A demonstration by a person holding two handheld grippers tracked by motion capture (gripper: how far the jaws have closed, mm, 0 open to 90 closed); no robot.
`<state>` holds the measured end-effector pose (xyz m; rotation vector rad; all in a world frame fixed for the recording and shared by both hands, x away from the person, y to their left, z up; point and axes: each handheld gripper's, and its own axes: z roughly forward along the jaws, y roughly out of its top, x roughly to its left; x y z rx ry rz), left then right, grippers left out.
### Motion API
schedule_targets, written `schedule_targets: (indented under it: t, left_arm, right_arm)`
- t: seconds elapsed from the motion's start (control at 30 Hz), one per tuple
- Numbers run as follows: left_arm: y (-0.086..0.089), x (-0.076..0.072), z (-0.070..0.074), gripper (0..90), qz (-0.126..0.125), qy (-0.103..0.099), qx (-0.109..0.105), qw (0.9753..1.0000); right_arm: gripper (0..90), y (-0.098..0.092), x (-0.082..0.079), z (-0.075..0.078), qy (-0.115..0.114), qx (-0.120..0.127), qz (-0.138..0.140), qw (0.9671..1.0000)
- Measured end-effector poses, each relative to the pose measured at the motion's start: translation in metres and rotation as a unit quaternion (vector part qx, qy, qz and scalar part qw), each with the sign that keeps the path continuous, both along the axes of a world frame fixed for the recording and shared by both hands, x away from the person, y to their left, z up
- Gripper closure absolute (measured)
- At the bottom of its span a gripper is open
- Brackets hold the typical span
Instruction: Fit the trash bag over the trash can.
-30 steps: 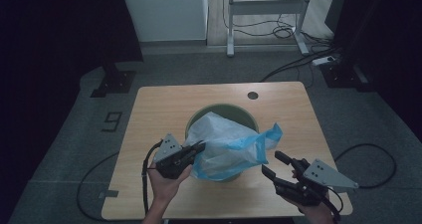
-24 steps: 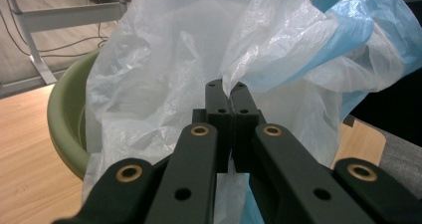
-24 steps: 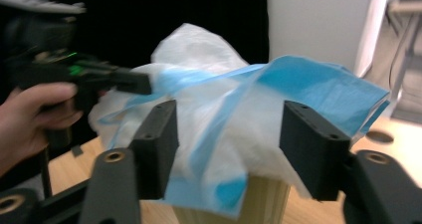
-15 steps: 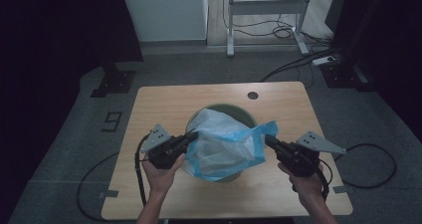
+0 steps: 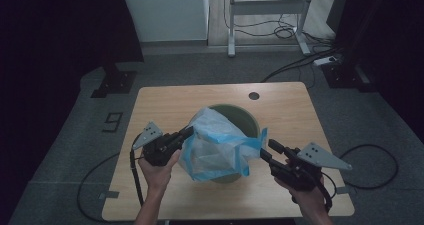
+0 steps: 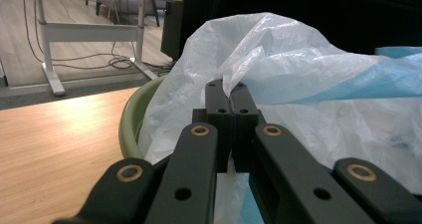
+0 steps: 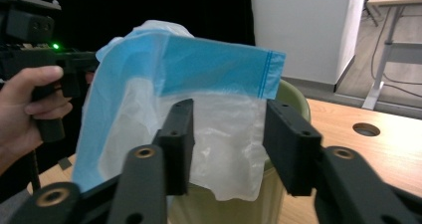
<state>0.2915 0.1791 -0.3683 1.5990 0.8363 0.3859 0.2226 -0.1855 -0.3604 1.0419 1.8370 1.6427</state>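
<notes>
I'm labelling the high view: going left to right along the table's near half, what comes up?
Left gripper → plastic bag → right gripper.

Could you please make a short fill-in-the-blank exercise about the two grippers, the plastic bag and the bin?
1. The left gripper is ____ on the plastic bag.
2. The right gripper's jaws stand ____.
3. The bag hangs over a ____ bin.
4. The bin stands on a ____ table.

Missing words: shut; open; green; wooden
</notes>
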Motion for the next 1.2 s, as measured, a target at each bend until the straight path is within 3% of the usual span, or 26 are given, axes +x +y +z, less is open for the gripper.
schedule_targets:
  t: [0.13,0.3,0.6,0.87,0.93,1.03,1.1,1.2]
  left_arm:
    - [-0.003,0.000,0.000,89.4,0.001,0.004,0.000,1.0000]
    - [-0.007,0.001,0.000,89.4,0.002,0.004,0.006,1.0000]
    - [-0.008,0.001,-0.001,89.4,0.004,0.006,0.005,1.0000]
    - [-0.008,0.001,-0.001,89.4,0.006,0.005,0.004,1.0000]
    - [-0.008,0.001,-0.001,89.4,0.006,0.005,0.004,1.0000]
    - [-0.006,0.001,-0.001,89.4,0.006,0.005,0.004,1.0000]
    - [-0.004,0.002,-0.001,89.4,0.005,0.005,0.002,1.0000]
    - [0.000,0.005,-0.001,89.4,0.008,0.007,-0.004,0.9999]
  right_arm:
    - [48.2,-0.002,-0.016,-0.002,-0.012,0.004,-0.026,0.9996]
    - [47.5,-0.011,-0.025,-0.009,-0.004,0.013,-0.032,0.9994]
    - [46.6,0.007,-0.036,-0.014,0.007,0.011,0.018,0.9997]
    - [46.1,0.037,-0.022,-0.003,0.012,-0.004,0.040,0.9991]
    - [50.1,0.041,-0.017,-0.004,0.016,-0.008,0.035,0.9992]
    - [75.2,0.045,-0.005,-0.007,0.008,-0.018,0.031,0.9993]
    - [86.5,0.044,0.000,-0.009,0.002,-0.028,0.024,0.9993]
    - [89.1,0.034,0.009,-0.012,0.003,-0.034,0.025,0.9991]
